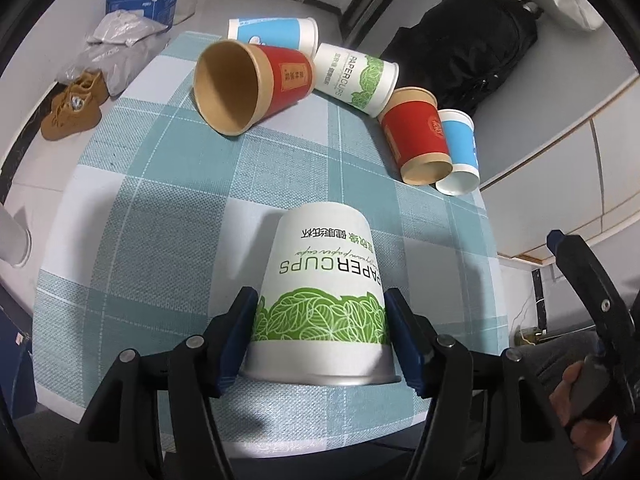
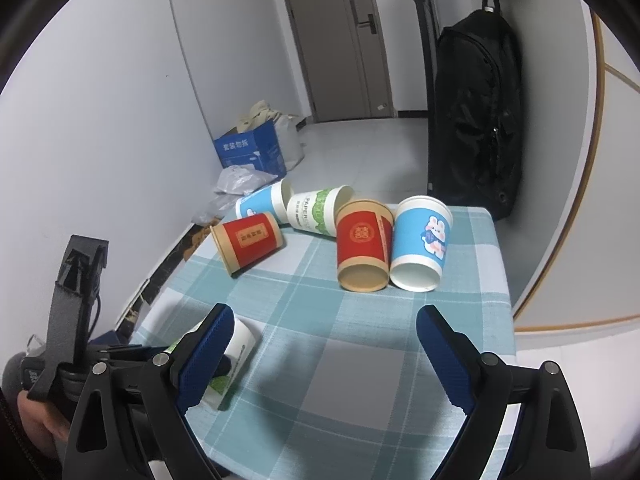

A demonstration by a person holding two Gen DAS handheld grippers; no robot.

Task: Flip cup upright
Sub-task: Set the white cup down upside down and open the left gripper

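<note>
Checked teal-and-white cloth covers the table (image 1: 168,208) I'm working over, with a black backpack (image 2: 476,120) hanging on the wall beyond it and a blue carton (image 2: 252,150) on the floor. My right camera alone shows the closed door (image 2: 332,40); my left alone shows brown shoes (image 1: 74,106) on the floor. Five paper cups (image 2: 364,240) lie tipped in a cluster at the far edge. Nearer me, the white leaf-print cup (image 1: 320,300) stands mouth-down, its lettering inverted. My left gripper (image 1: 322,320) has its blue pads pressed against the cup's sides near the rim, pinching it. My right gripper (image 2: 324,344) hangs spread wide above bare cloth, holding nothing; from there I see only a sliver of that cup behind its left finger
</note>
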